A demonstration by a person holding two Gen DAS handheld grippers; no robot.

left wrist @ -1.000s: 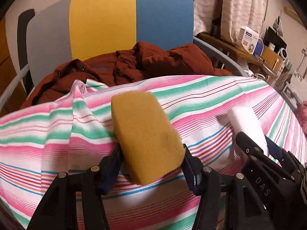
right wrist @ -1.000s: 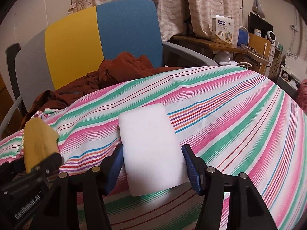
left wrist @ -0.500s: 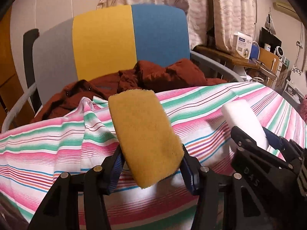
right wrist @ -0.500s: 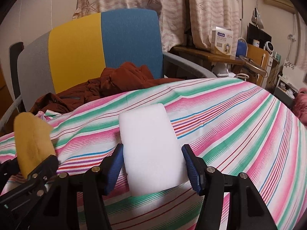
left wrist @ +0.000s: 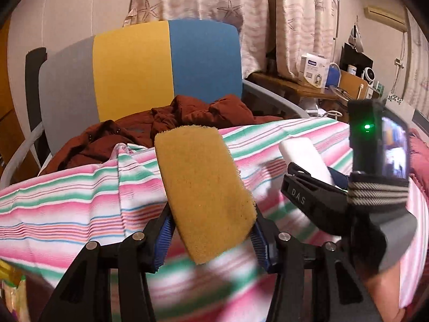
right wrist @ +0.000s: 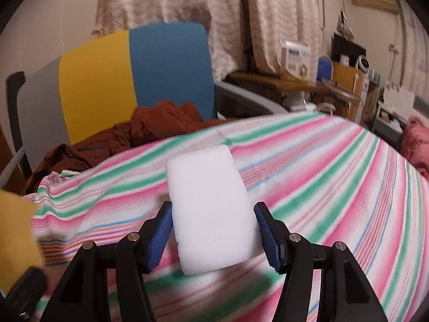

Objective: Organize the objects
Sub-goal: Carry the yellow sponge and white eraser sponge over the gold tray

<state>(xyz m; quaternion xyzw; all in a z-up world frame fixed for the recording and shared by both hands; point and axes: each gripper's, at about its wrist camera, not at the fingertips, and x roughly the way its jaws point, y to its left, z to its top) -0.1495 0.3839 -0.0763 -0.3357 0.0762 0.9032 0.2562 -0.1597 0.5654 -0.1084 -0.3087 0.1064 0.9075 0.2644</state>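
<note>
Yellow sponge point(left wrist: 203, 187) sits clamped between left gripper point(left wrist: 211, 234) pads above striped cloth point(left wrist: 80, 204).

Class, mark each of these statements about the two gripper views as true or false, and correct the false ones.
1. The left gripper holds a yellow sponge. True.
2. The right gripper is open and holds nothing. False: it is shut on a white sponge.
3. A reddish-brown jacket lies on the chair. True.
4. The cloth under the grippers is plain blue. False: it is striped pink, green and white.
5. The chair back is all one colour. False: it has grey, yellow and blue panels.
</note>
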